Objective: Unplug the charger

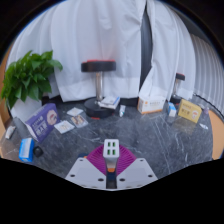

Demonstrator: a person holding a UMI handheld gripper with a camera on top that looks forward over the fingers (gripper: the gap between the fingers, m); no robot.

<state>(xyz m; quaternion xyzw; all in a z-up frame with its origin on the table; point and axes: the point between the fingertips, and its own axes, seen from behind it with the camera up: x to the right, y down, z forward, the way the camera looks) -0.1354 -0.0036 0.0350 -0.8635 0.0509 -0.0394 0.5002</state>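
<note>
A small white charger block (pixel 111 148) with dark slots on its face sits between my two magenta pads (pixel 98 158), held up above the dark grey marbled table (pixel 110 125). My gripper (pixel 111 152) is shut on it, with both fingers pressing its sides. I see no cable and no socket around the charger. A small orange part shows just behind the charger, between the fingers.
A potted green plant (pixel 28 76) stands at the far left. A purple book (pixel 42 120), some cards (pixel 72 121) and a blue can (pixel 26 149) lie on the left. Boxes (pixel 152 104) and a yellow pack (pixel 189 110) lie on the right. A black stool (pixel 98 68) stands behind the table, before white curtains.
</note>
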